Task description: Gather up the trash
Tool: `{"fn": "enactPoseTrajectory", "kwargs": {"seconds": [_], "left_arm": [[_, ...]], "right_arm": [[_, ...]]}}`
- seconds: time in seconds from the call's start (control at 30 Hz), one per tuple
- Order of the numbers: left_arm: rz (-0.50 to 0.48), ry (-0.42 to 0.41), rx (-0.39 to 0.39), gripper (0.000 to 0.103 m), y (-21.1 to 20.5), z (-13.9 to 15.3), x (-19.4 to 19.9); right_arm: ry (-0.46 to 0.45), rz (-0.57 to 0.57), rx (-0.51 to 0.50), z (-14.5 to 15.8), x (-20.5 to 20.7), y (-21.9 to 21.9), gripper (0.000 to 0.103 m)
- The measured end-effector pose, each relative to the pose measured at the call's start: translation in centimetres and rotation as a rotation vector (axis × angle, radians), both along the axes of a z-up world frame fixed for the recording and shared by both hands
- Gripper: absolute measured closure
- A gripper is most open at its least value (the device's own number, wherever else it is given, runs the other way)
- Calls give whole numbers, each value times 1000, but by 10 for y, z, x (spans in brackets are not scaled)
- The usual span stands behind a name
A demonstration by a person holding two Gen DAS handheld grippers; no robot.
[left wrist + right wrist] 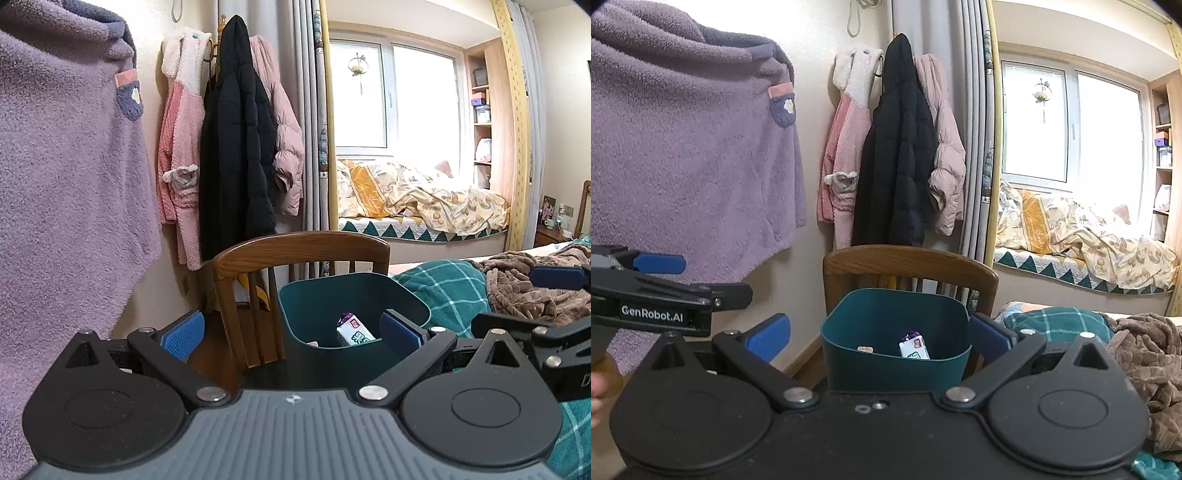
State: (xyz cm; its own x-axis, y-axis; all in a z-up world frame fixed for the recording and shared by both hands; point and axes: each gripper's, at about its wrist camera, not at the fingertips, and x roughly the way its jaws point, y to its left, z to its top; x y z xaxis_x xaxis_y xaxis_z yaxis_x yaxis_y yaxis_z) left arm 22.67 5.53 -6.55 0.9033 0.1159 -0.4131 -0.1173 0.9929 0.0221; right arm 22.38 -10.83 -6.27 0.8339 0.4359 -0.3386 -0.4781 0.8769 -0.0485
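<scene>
Pads spread wide on left hand-held gripper (291, 334) and right hand-held gripper (879, 338) alike, nothing held. Just ahead of both — teal bin (849, 325), small carton (914, 347) lying inside. Probably light, thin-walled, slightly crushable; best pinched across flat sides. Behind bin, wooden chair (908, 264); beyond, hanging coats (897, 158).

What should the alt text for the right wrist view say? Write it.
An open two-finger tool faces a dark teal plastic bin holding a small white-and-purple wrapper, in front of a brown wooden chair. Coats hang on the wall behind.
</scene>
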Motion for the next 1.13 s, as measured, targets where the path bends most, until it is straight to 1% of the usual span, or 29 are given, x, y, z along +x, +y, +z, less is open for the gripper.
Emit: {"fn": "enactPoseTrajectory", "kwargs": {"seconds": [0.23,0.4,0.63,1.13], "left_arm": [[1,-1,8,1,-2,-1,-2],[1,-3,3,1,-2,-1,-3],[1,-2,18,1,-2,-4,-4],[-1,8,15,1,-4,-10,4]], "right_arm": [[-5,6,6,3,-4,-1,0],[0,12,1,0,-5,-1,0],[2,19,3,-1,-5,0,0],[15,8,8,-4,0,-3,0]]}}
